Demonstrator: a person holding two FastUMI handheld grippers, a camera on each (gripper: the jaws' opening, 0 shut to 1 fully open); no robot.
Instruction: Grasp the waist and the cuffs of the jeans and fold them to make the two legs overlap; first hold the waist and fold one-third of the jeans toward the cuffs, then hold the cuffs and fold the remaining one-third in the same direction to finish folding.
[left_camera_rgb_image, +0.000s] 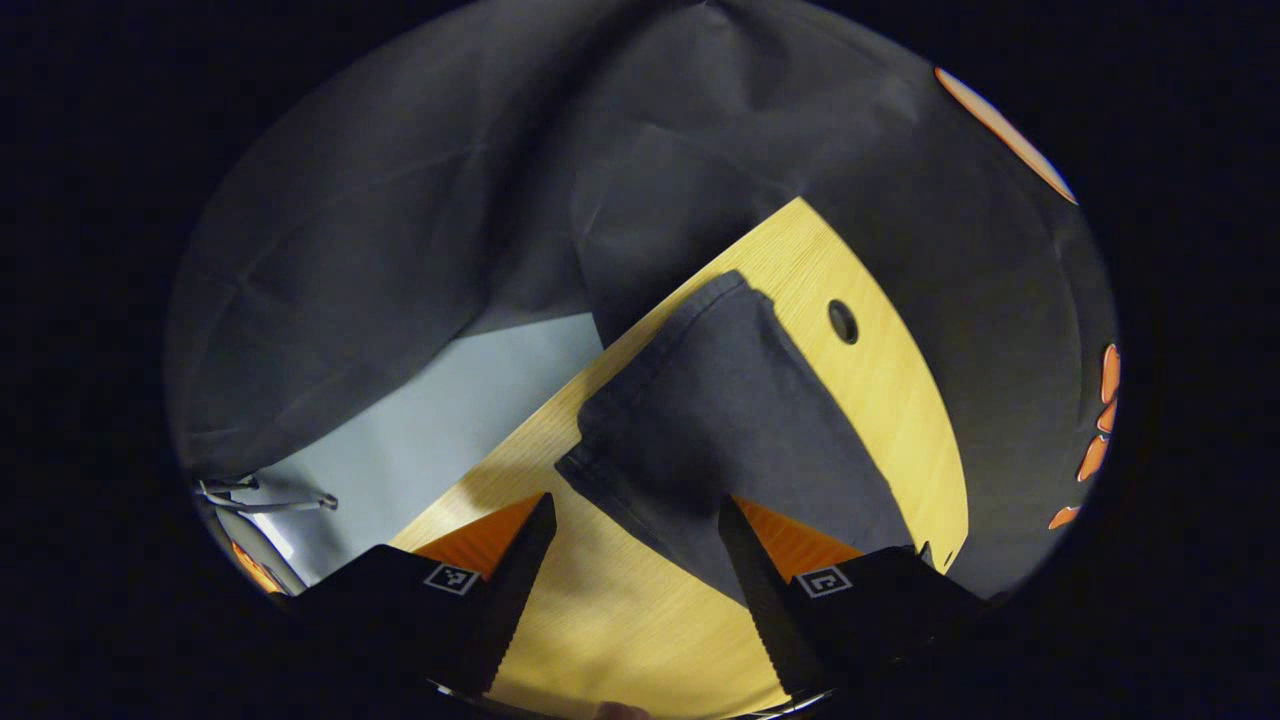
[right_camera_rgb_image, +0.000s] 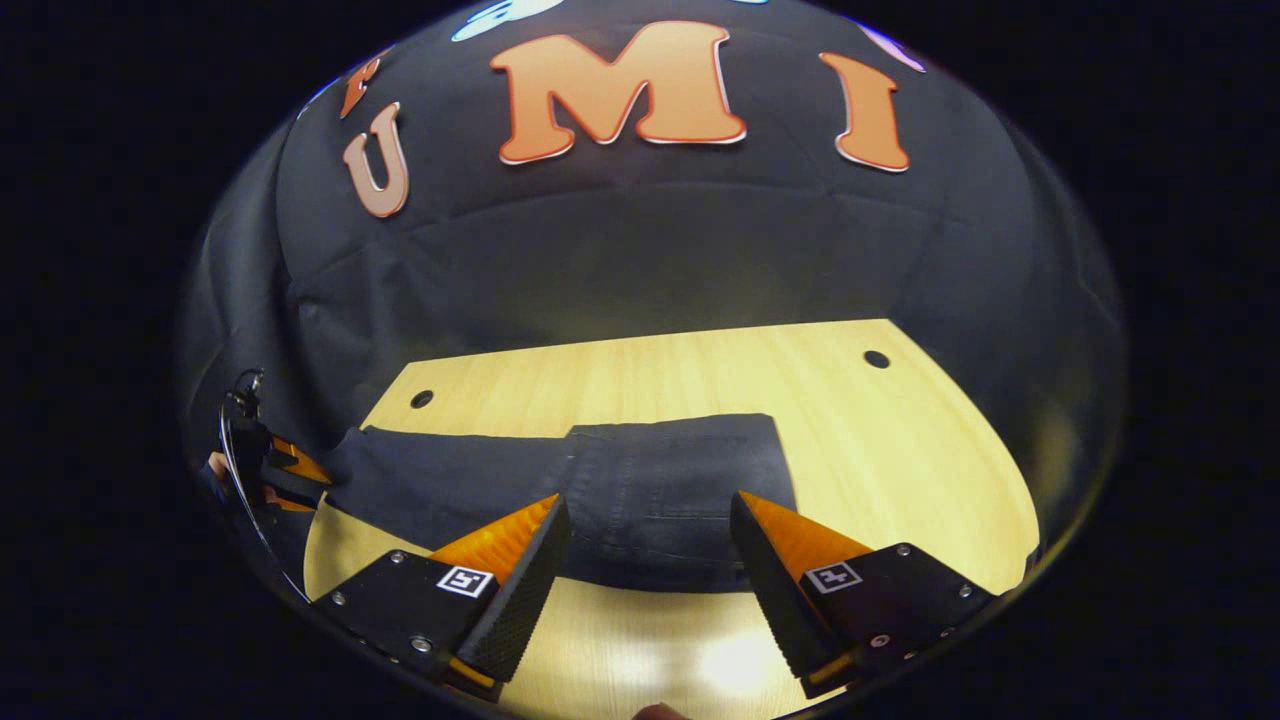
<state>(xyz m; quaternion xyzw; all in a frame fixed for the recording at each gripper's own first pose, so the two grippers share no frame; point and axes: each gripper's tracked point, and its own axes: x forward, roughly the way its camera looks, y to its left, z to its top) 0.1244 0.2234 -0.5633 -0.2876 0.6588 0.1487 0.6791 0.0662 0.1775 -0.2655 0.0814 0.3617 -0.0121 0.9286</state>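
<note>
- left gripper (left_camera_rgb_image: 637, 520): fingers spread wide, nothing between them, hanging above the table (left_camera_rgb_image: 610, 620); the fingertip on the right side of the left gripper view overlaps the edge of the jeans (left_camera_rgb_image: 720, 420), contact can't be told.
- right gripper (right_camera_rgb_image: 650, 520): fingers spread wide too, nothing pinched; tips sit over the near edge of the jeans (right_camera_rgb_image: 640, 490), can't tell if touching.
- jeans: dark, flat on the light wooden table. In the right gripper view they lie as a long strip running sideways, the thicker doubled part with seams and a pocket right in front of the right gripper, a thinner single stretch reaching off to the left.
- the left gripper also shows far left in the right gripper view (right_camera_rgb_image: 285, 470), at the far-left end of the strip, held by a hand, mostly cut off.
- table has round holes (left_camera_rgb_image: 843, 321) near its back edge, jeans lie clear of them.
- grey floor (left_camera_rgb_image: 440, 420) beyond the table edge in the left gripper view, with a cable (left_camera_rgb_image: 265, 500) lying on it.
</note>
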